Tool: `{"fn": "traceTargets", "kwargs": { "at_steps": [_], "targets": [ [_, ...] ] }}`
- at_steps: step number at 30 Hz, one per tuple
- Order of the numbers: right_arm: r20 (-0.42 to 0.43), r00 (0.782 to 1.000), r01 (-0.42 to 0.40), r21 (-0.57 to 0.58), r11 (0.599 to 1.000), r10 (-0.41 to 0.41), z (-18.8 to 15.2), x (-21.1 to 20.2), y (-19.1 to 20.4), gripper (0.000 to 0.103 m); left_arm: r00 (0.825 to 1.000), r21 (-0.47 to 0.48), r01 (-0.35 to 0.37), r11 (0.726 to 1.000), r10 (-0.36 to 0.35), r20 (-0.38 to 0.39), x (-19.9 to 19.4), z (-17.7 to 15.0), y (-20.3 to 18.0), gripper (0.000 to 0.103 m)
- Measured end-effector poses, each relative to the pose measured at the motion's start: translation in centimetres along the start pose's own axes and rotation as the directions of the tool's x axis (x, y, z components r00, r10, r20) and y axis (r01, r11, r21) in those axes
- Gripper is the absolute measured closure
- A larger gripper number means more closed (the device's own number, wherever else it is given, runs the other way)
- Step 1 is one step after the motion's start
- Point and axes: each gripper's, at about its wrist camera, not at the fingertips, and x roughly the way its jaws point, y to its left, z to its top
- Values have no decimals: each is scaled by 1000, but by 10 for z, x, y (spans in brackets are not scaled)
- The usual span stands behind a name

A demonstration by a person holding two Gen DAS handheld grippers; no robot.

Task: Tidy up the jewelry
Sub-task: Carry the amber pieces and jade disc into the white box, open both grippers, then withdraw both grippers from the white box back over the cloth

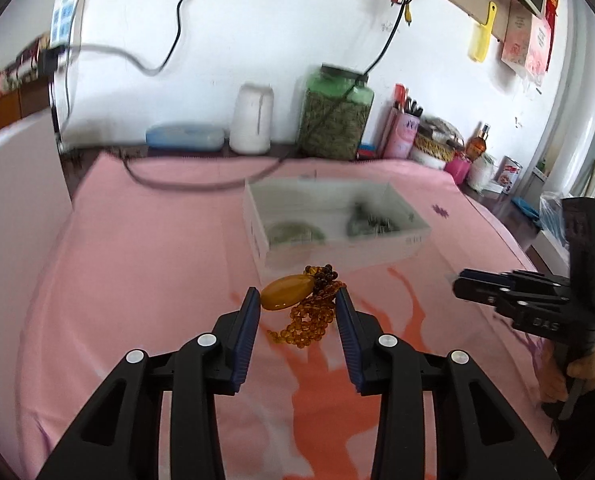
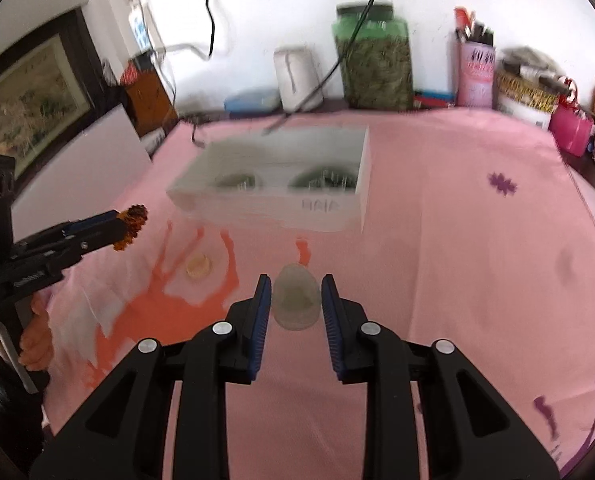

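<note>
Pink cloth (image 1: 137, 248) covers the desk, with a white box (image 1: 377, 250) toward the far side. The left tool (image 1: 297, 300) grips an amber bead necklace (image 1: 309, 312) clear of the cloth; the right tool (image 2: 295, 294) clamps a pale translucent piece (image 2: 295, 300). Best to carry each load level over the box rim and lower well inside before releasing, so the dangling beads don't snag.

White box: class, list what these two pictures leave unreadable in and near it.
1. White box contents, both views: motion blur; greenish piece and dark piece, kinds unclear.
2. Box label, right wrist view: blurred lettering.
3. Pale oval piece in the right gripper: blurred; unseen from the left wrist view.
</note>
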Motion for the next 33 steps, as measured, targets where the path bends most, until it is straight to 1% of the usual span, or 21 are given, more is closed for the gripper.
{"fn": "traceTargets", "kwargs": {
  "at_steps": [2,5,7,9,11,14,16,19,20,21,23,24,25,26,27,28,29,30,31,32,33],
  "targets": [
    [40,999,4,3,1000,-4,15,-11,1,78,1000,1,6,1000,-6,16,1,16,-4,65],
    [67,998,-4,11,1000,3,42,-16,4,78,999,-9,0,1000,0,39,12,43,-9,65],
    [69,998,-11,18,1000,10,57,-9,6,78,999,-13,-17,1000,18,47,24,54,-13,65],
    [60,998,-11,23,1000,10,70,6,8,78,999,-32,-20,999,21,34,43,60,-13,65],
    [42,999,0,29,1000,-2,78,26,8,78,999,-37,-32,999,32,9,61,62,-14,65],
    [10,999,41,25,999,-41,81,54,4,78,998,-17,-61,998,61,-23,82,58,-14,65],
    [-14,998,54,17,998,-54,81,70,2,78,997,-9,-64,998,63,-47,94,54,-11,65],
    [-42,997,63,13,998,-62,79,83,-3,78,996,-9,-69,998,69,-65,106,50,-7,64],
    [-41,997,70,16,997,-69,79,85,-5,75,996,-9,-72,997,72,-55,106,50,-7,63],
    [-39,997,70,22,997,-69,78,85,-7,71,996,-6,-77,997,76,-47,105,49,-7,57],
    [-26,999,41,44,998,-40,78,80,-11,68,996,-2,-91,996,91,-22,100,50,-8,48],
    [-15,999,40,51,998,-39,79,77,-11,61,996,-3,-94,996,94,-4,96,50,-8,45],
    [1,999,43,52,998,-43,79,72,-11,57,995,-5,-98,995,98,8,92,51,-8,43],
    [30,998,50,48,998,-51,79,65,-10,50,994,-9,-103,995,103,22,88,52,-8,40],
    [55,997,57,43,997,-60,79,59,-7,46,993,-14,-110,994,110,37,83,53,-8,34],
    [76,995,66,37,997,-69,79,53,-5,41,992,-15,-116,993,116,47,80,54,-8,32],
    [100,992,75,28,997,-77,79,45,-1,37,991,-17,-122,992,123,60,76,54,-8,26],
    [116,990,77,27,997,-80,79,39,2,28,988,-26,-135,990,137,74,71,54,-6,20],
    [133,988,78,30,997,-81,79,32,4,24,986,-37,-147,988,149,77,67,54,-5,18],
    [151,985,78,35,996,-82,76,24,6,16,985,-49,-153,987,157,75,64,54,-3,17],
    [159,984,78,36,996,-82,73,18,8,13,986,-61,-148,987,152,64,61,53,-1,17]
  ]
}}
